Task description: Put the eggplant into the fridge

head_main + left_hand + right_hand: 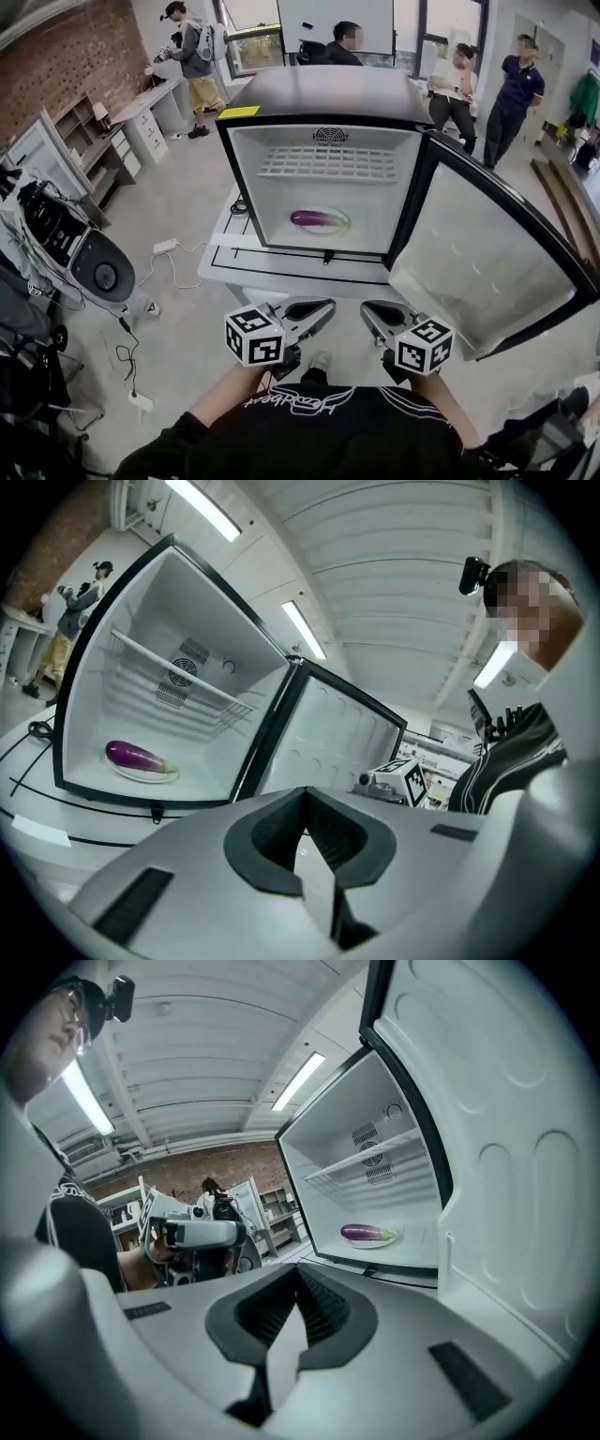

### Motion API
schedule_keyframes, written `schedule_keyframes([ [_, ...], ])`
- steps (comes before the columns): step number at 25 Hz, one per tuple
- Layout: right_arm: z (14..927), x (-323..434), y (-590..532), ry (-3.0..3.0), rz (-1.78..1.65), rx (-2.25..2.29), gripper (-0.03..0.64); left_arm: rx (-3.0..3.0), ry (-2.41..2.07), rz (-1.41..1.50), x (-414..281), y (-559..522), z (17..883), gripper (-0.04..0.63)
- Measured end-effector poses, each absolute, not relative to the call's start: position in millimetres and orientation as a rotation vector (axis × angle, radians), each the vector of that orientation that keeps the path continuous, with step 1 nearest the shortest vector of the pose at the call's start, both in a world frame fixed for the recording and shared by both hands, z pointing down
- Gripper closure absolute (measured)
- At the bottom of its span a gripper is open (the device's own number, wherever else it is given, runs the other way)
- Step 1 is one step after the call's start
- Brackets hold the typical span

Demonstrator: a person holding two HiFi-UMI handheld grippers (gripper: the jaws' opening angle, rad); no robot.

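Note:
A purple eggplant [317, 218] lies on a small white plate [341, 227] on the floor of the open mini fridge [323, 132], under its wire shelf. The fridge door [487, 272] is swung wide to the right. Both grippers are held close to my chest, well short of the fridge and apart from the eggplant. My left gripper [323, 307] is shut with nothing in it, and so is my right gripper [368, 310]. In the left gripper view the eggplant [139, 757] shows beyond the shut gripper [303, 801]. In the right gripper view the eggplant [367, 1233] lies ahead of the shut gripper [298, 1281].
The fridge stands on a low white table [281, 272]. Cables and a power strip [165, 247] lie on the floor to the left, beside dark equipment [66, 244]. Several people stand behind the fridge, and a desk [141, 117] lines the brick wall.

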State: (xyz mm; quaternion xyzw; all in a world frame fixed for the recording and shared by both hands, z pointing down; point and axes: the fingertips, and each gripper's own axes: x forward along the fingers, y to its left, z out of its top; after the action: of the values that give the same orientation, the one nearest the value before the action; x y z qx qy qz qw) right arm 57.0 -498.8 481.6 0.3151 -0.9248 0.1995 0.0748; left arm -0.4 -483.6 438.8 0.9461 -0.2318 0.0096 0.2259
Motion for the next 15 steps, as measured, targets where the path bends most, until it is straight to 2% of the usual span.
schedule_keyframes([
  [15,477,71,-398,-2.833,0.542,0.871,0.609,2.586,-0.657,0.073,14,-386,465,0.586],
])
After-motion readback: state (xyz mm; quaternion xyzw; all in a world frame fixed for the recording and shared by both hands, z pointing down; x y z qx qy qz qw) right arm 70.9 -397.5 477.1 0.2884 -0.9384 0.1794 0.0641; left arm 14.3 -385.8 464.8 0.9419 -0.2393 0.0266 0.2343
